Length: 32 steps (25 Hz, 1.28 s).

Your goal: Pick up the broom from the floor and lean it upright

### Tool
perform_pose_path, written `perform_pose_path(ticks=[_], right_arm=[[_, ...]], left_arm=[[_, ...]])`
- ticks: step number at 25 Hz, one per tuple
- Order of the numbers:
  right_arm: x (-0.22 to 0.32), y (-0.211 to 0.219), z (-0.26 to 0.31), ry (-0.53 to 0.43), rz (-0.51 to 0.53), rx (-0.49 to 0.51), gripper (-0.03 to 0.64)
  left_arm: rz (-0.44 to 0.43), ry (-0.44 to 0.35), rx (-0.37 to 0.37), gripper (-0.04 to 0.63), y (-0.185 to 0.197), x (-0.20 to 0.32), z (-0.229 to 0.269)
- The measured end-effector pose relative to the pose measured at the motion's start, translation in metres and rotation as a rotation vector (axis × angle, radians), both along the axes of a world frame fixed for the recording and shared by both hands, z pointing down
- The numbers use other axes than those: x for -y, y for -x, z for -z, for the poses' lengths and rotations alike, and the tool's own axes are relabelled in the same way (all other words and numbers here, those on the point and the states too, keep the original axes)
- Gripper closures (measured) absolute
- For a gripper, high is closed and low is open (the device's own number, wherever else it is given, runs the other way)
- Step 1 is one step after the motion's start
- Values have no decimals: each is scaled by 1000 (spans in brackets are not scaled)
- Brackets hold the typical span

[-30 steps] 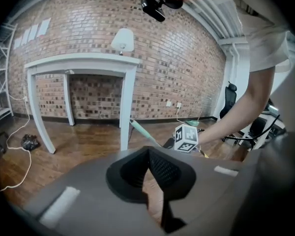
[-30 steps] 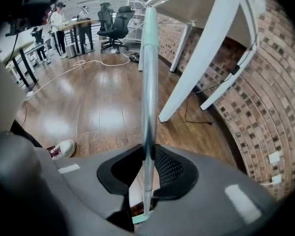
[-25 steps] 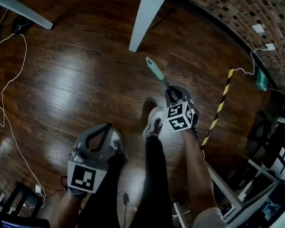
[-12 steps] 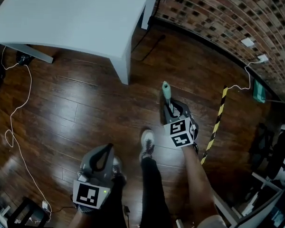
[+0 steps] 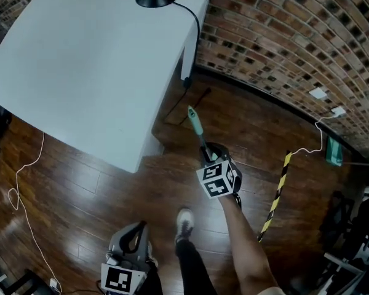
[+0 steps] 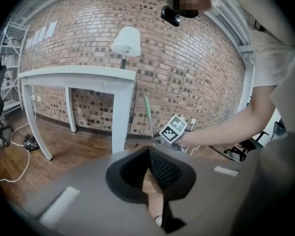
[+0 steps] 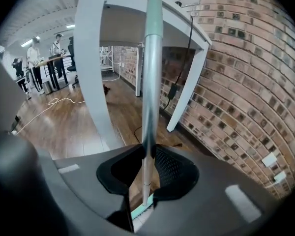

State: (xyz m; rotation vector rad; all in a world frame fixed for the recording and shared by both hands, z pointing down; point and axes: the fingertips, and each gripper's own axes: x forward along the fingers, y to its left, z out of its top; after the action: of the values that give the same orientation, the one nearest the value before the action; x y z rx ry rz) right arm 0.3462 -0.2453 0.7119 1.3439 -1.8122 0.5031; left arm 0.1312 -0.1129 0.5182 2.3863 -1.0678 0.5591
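Walking closer, the person has brought the table [image 5: 80, 66] and brick wall [image 5: 283, 42] into frame. At centre the right gripper [image 5: 210, 158] stays clamped on the broom [image 5: 197, 126], its long axis pointing up-frame toward the nearby wall. At lower left the left gripper [image 5: 135, 229], jaws together and empty, sits farther off, so the lean likely falls to the right

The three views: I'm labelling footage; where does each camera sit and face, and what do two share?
Head view: on the head, steeply down at floor, white table; shows left gripper, right gripper, right forearm, leg.
Left gripper view: on that gripper, facing brick wall; shows its jaws, right forearm.
Right gripper view: on that gripper, looking up the broom handle between its jaws.
Shared: broom handle, all three.
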Motion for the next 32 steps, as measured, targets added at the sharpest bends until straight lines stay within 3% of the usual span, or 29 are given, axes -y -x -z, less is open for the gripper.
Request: perform_pose_path(ticks=[12, 23, 32], right_arm=[[89, 7, 16, -42, 130, -49, 523], [118, 30, 22, -78, 125, -60, 515], [115, 23, 17, -108, 119, -54, 448]], left_arm=[[42, 33, -42, 595, -22, 23, -22], [42, 49, -47, 595, -20, 18, -23], [44, 67, -54, 595, -18, 13, -27]])
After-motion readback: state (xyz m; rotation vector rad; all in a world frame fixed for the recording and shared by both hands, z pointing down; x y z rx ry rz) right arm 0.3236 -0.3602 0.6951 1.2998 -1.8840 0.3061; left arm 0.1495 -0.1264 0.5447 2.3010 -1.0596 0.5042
